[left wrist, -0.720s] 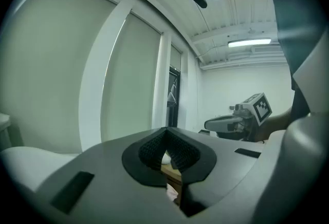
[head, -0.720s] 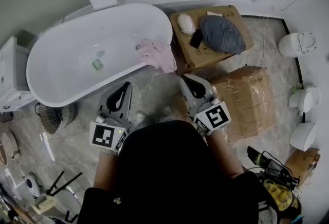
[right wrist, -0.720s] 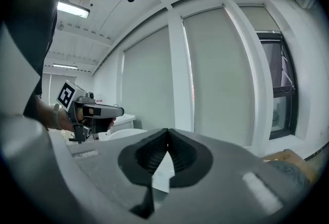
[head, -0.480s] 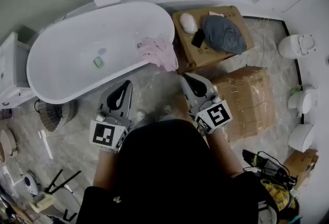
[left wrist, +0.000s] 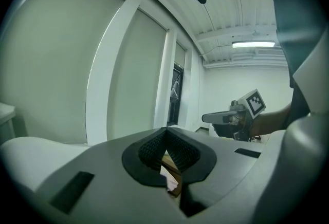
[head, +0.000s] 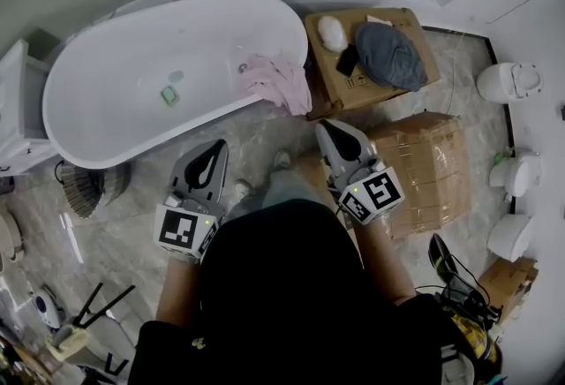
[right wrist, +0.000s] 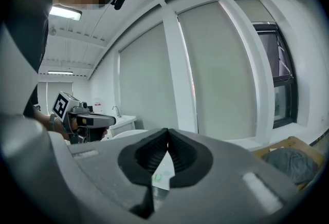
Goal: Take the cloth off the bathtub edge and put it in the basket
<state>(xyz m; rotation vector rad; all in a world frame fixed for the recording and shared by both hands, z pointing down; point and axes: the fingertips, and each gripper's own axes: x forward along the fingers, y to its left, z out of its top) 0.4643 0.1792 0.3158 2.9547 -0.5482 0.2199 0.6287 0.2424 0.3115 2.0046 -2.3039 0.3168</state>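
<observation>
Approach stage: left tool (head: 212, 149) and right tool (head: 331, 129) are both pinched empty, so the right must widen toward the crumpled pink cloth (head: 278, 81) at its eleven o'clock.

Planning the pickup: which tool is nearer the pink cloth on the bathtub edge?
Right. In the head view the right tool sits below and right of the pink cloth; the left tool is farther off, below and left of it.

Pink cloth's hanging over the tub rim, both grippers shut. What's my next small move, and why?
Probably open the right gripper while easing it forward toward the pink cloth. The cloth drapes over the bathtub rim ahead of that gripper, nearer than the left gripper, and its jaws are closed on nothing.
</observation>
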